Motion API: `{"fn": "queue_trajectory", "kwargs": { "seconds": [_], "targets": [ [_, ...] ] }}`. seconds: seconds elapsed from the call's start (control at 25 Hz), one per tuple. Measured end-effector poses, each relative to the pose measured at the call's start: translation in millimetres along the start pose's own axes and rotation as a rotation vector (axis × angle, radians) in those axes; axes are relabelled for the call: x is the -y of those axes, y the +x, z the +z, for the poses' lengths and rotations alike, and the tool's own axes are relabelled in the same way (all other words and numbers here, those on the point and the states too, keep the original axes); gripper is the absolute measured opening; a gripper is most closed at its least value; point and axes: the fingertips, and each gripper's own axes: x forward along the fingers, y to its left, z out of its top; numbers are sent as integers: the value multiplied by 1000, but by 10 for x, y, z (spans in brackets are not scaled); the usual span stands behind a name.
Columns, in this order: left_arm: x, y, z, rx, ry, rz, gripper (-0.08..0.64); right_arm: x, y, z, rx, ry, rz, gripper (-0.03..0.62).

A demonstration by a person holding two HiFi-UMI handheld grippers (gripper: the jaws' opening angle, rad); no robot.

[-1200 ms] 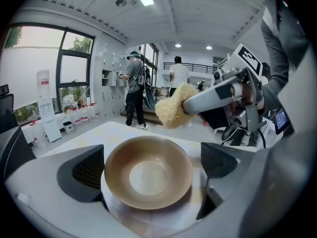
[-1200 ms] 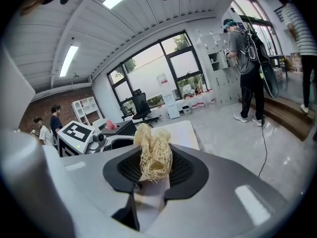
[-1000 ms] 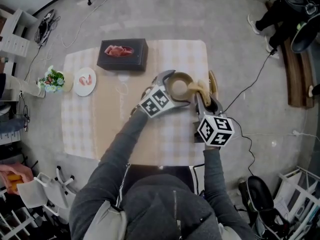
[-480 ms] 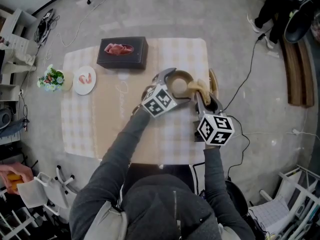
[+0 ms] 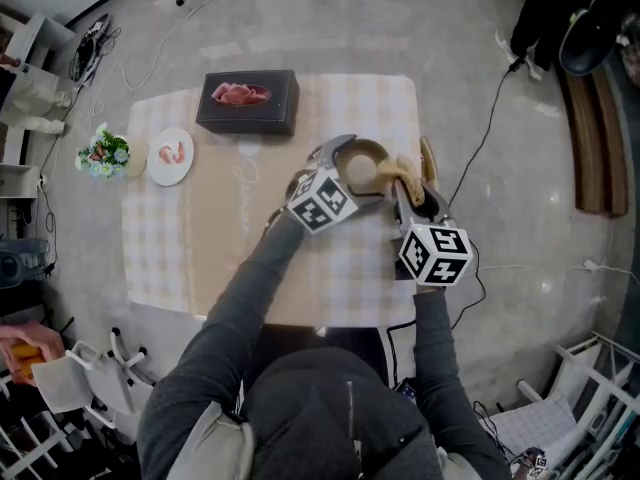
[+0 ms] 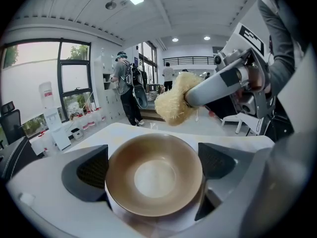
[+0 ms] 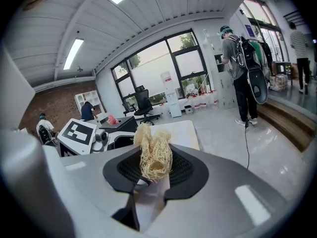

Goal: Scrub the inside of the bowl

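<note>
A brown bowl with a pale bottom sits on the checked table between the jaws of my left gripper. In the left gripper view both pads touch the rim of the bowl, and the jaws have just been closing on it. My right gripper is shut on a straw-coloured fibre scrubber, which hangs at the bowl's right rim. From the left gripper the scrubber shows above the bowl's far edge, apart from its inside. In the right gripper view the scrubber is pinched between the black pads.
A black box with meat stands at the table's far side. A white plate with shrimp and a small flower pot are at the left edge. A wooden piece lies right of the bowl. People stand in the background.
Both grippers, the bowl and the scrubber stay where they were. Only a person at the room's top right has shifted.
</note>
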Motion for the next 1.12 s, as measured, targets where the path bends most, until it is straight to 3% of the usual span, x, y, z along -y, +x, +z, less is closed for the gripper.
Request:
{"fn": "queue_trajectory", "kwargs": {
  "seconds": [0.28,0.8,1.12],
  "targets": [
    [3,-1,16,8,3,3,561,-55,45,50,-63,-115,47,109],
    [7,-14,29,73,9,22,561,-188,190,12,-266,-473,153,107],
    [14,-19,62,121,15,32,561,-245,253,22,-339,-569,182,107]
  ]
}}
